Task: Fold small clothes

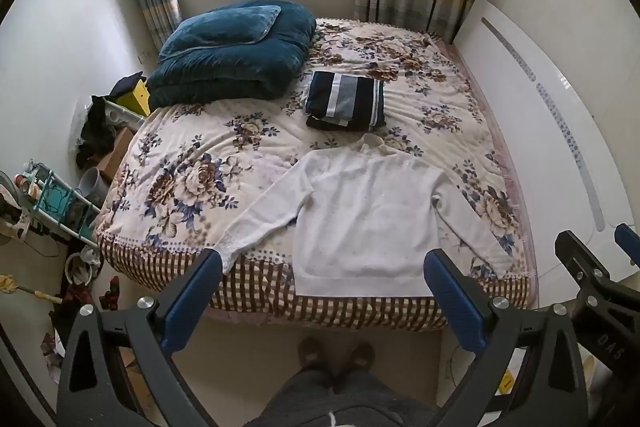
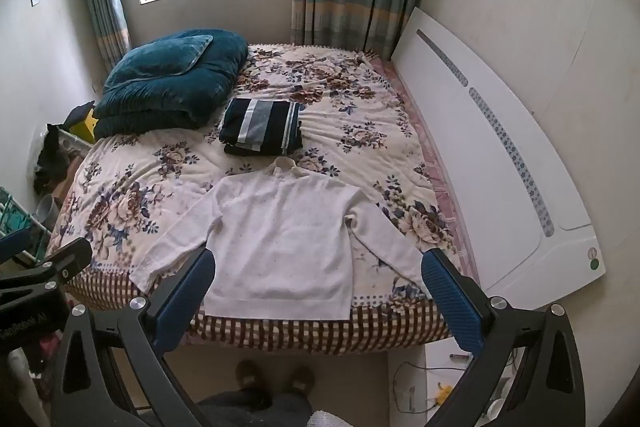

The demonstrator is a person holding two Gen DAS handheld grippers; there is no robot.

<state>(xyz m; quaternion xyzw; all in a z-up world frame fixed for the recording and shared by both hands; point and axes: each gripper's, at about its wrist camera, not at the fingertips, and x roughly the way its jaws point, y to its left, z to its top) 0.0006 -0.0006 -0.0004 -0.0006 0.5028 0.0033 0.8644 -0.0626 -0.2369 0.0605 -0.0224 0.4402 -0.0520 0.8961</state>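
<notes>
— Standing at the foot of the bed (image 1: pixel 188 163), you hold both claws above its near edge; where is the garment?

— The white sweater (image 1: pixel 360 223) lies flat on the floral bedspread, sleeves spread, hem at the near edge, collar pointing toward the folded striped garment (image 1: pixel 346 101) just beyond it.

— And your claws?

— Your left claw (image 1: pixel 322 291) has its blue pads wide apart, holding nothing. Your right claw (image 2: pixel 318 287) is likewise spread, clear of the cloth. A teal quilt (image 1: pixel 236 55) sits folded at the far left.
</notes>
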